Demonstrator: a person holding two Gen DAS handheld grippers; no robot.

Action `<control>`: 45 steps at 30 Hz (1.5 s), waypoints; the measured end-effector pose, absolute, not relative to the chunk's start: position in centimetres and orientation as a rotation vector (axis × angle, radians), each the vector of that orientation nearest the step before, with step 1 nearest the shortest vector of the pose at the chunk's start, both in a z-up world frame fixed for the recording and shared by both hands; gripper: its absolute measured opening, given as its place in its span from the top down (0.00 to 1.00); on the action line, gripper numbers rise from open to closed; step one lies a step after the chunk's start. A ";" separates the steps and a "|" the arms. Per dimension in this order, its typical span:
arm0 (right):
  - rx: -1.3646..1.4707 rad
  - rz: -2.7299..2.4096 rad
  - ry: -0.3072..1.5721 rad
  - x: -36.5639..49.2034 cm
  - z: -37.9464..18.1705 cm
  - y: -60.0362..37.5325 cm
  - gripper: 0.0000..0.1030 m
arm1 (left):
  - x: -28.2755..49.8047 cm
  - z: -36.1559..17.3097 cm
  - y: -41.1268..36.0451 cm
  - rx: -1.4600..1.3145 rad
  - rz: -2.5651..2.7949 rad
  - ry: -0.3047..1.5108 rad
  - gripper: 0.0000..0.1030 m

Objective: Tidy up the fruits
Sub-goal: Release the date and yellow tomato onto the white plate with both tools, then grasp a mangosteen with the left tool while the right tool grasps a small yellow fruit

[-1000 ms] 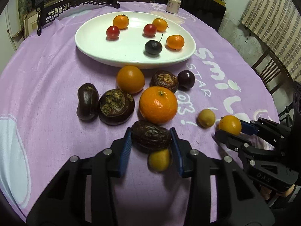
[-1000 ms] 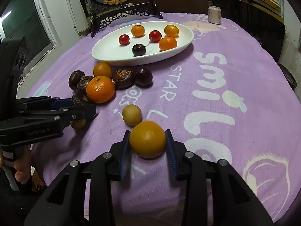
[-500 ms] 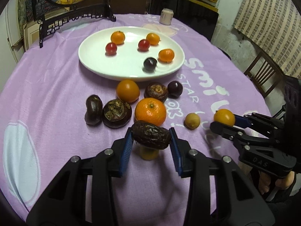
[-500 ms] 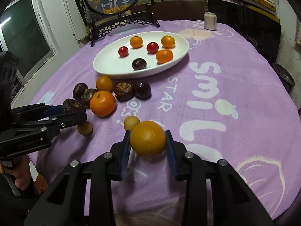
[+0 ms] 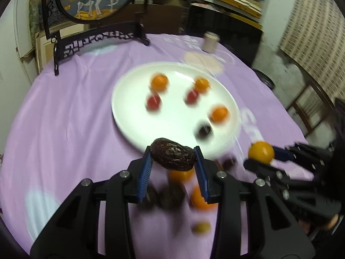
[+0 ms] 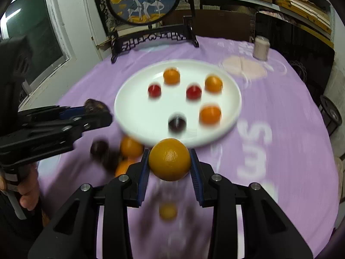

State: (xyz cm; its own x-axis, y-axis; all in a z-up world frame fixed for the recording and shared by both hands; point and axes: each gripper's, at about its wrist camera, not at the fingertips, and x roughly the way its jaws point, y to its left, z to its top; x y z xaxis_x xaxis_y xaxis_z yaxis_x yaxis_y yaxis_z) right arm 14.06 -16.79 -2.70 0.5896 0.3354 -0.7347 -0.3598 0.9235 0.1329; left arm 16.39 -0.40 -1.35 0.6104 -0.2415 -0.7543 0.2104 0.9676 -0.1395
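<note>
My left gripper (image 5: pixel 173 157) is shut on a dark wrinkled fruit (image 5: pixel 172 156), held in the air just short of the white plate (image 5: pixel 129 112). My right gripper (image 6: pixel 169 160) is shut on a small orange (image 6: pixel 169 158), also lifted near the plate's (image 6: pixel 228 105) near rim. The plate holds several small fruits: orange ones, red ones and a dark cherry (image 6: pixel 177 123). Below the grippers, blurred fruits lie on the purple cloth, among them an orange (image 5: pixel 201 198), dark fruits (image 5: pixel 170 196) and a small yellow fruit (image 6: pixel 168 211). Each gripper shows in the other's view, the right one (image 5: pixel 262 153) and the left one (image 6: pixel 97 112).
A round purple tablecloth (image 5: pixel 64 118) covers the table. A framed deer picture on a black stand (image 5: pixel 97 21) and a small beige jar (image 5: pixel 210 43) stand at the far edge. A wooden chair (image 5: pixel 310 103) is at the right.
Both grippers have risen and moved forward toward the plate, each carrying its fruit. The fruits on the cloth now lie under and behind the fingers.
</note>
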 end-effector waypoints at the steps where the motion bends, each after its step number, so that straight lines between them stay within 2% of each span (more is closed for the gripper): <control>1: -0.032 0.400 0.852 15.6 -2.3 -16.3 0.65 | 18.3 -1.0 -0.4 -0.041 -0.252 0.883 0.62; 8: -0.027 0.267 0.892 24.8 -3.3 -15.8 0.65 | 26.4 -0.8 -1.1 -0.099 -0.211 0.897 0.62; 13: 0.011 0.269 0.913 26.2 -5.1 -16.6 0.65 | 27.0 -2.3 -1.1 -0.084 -0.223 0.919 0.62; 25: -0.005 0.286 0.910 26.3 -5.0 -16.1 0.65 | 26.8 -2.5 -1.6 -0.087 -0.247 0.915 0.62; 26: -0.006 0.280 0.904 26.4 -5.0 -16.1 0.59 | 26.8 -2.5 -1.6 -0.087 -0.247 0.916 0.61; 27: -0.008 0.273 0.894 26.4 -5.0 -16.1 0.45 | 26.8 -2.6 -1.5 -0.089 -0.244 0.914 0.59; 28: -0.016 0.260 0.875 26.3 -4.9 -16.0 0.42 | 26.7 -2.5 -1.5 -0.088 -0.242 0.911 0.58; 32: -0.031 0.247 0.844 25.7 -4.6 -16.1 0.41 | 26.1 -2.0 -1.3 -0.077 -0.233 0.881 0.47; 37: 0.003 0.247 0.859 23.1 -4.4 -16.9 0.41 | 25.1 -1.7 -0.6 -0.070 -0.227 0.858 0.46; 43: -0.025 0.240 0.857 14.1 -4.7 -17.9 0.41 | 23.5 -0.6 0.3 -0.096 -0.238 0.823 0.45; 44: -0.017 0.245 0.865 12.8 -4.9 -18.1 0.41 | 23.1 -0.4 0.2 -0.091 -0.240 0.812 0.42; 45: -0.012 0.253 0.876 11.8 -5.2 -18.3 0.41 | 22.4 -0.2 0.1 -0.084 -0.243 0.797 0.34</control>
